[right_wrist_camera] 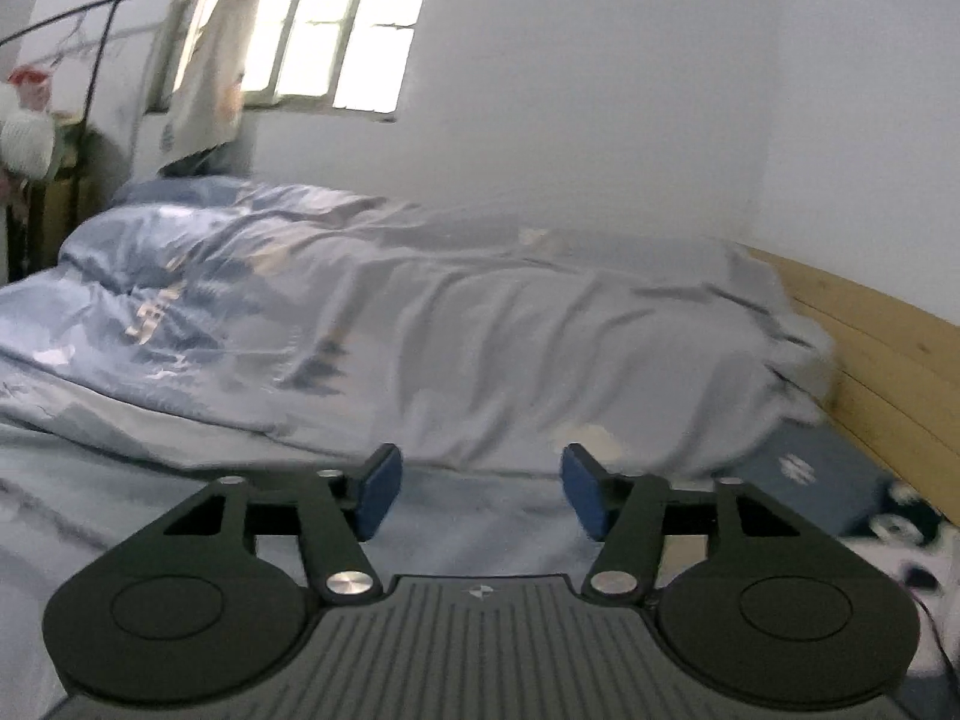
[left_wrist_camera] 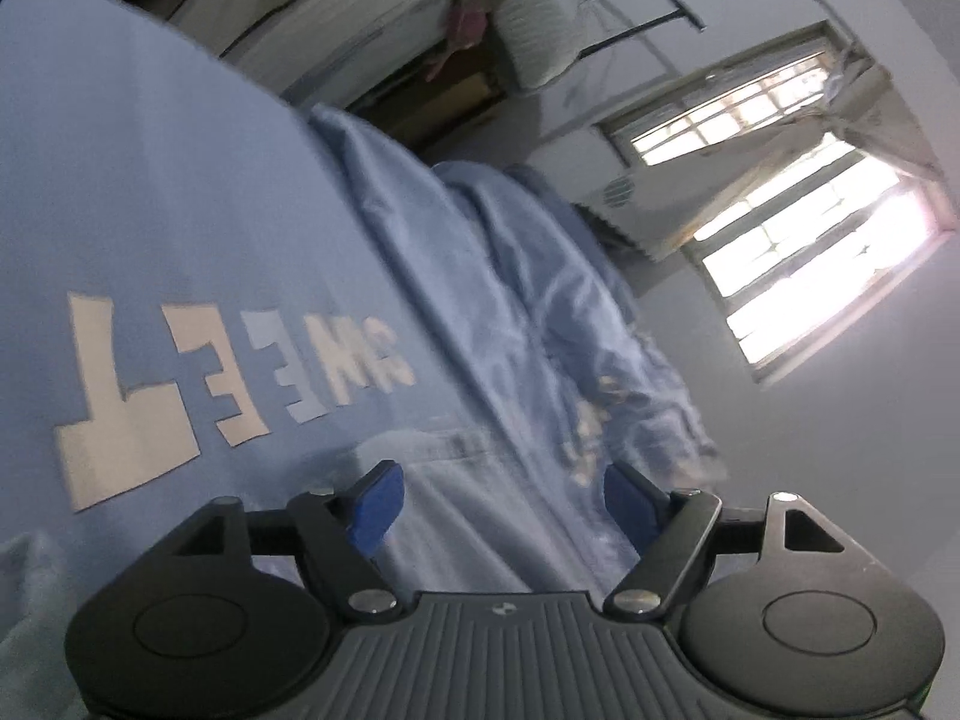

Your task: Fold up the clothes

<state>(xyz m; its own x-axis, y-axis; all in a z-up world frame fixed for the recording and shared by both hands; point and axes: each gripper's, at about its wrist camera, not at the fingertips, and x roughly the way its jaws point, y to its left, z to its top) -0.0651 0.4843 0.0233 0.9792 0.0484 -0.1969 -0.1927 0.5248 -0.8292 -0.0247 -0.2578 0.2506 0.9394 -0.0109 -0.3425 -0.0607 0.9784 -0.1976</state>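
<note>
Left gripper (left_wrist_camera: 504, 501): fingers apart, nothing between them. Blue shirt (left_wrist_camera: 180, 228) with pale block lettering lies flat on the bed, close under and left of this gripper. Right gripper (right_wrist_camera: 480, 492): fingers apart, empty, over the bed sheet. Rumpled blue duvet (right_wrist_camera: 420, 312) beyond, by the wall. Window (right_wrist_camera: 336, 24) bright.
</note>
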